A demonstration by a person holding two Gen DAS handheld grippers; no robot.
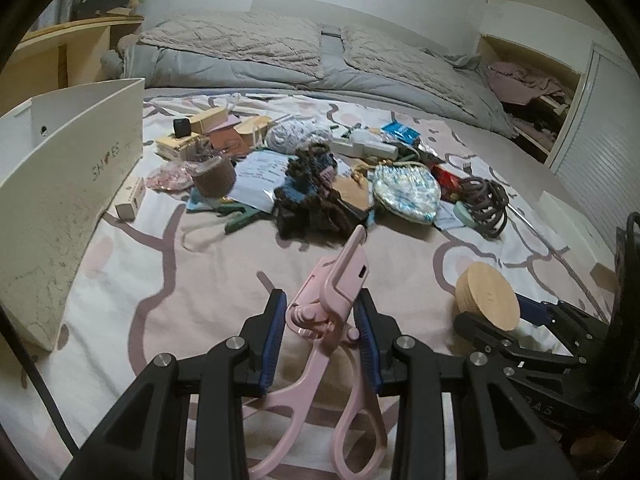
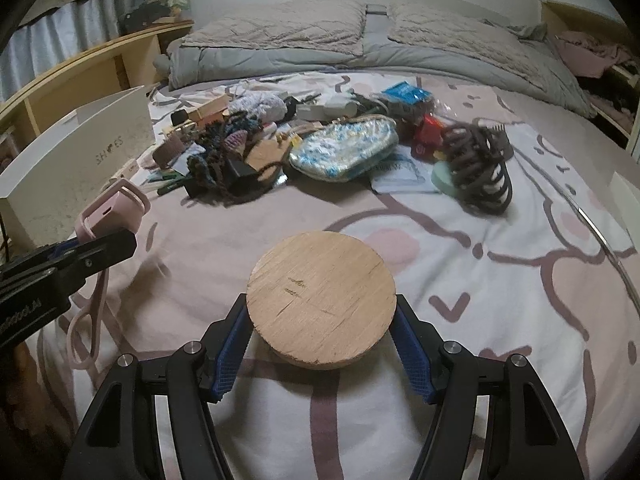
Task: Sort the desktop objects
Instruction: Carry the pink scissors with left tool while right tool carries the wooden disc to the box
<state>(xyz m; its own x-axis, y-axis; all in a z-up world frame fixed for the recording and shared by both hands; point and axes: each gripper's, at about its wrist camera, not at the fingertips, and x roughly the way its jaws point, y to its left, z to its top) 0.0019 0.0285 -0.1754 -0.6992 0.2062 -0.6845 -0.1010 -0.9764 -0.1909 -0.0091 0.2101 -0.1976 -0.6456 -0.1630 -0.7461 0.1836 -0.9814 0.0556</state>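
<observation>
Two hand-held grippers are working side by side above a bed covered in a pink and white patterned sheet. The left hand-held gripper is pinching a pink eyelash curler at its hinge between blue-padded fingers; the curler's long axis is running along the gripper, its curved clamp head pointing forward and tilted up toward the clutter, its two loop handles trailing back between the gripper's arms. The right hand-held gripper is closing on a round wooden disc, one blue pad touching each side of its edge; the disc's flat face is tilting up toward the camera, showing grain and a few small scratches.

On the left a white box is standing on the bed, with faint lettering on its side reading roughly "SHOES", the middle character being unclear. A small white carton is lying just beside its base; its print is too small to read. Farther back a heap of small things is spreading across the sheet: a sequinned blue and white pouch, a brown claw hair clip, dark knitted yarn items, a printed paper sheet with illegible text, and a blue packet. Grey pillows are lying at the head of the bed.
</observation>
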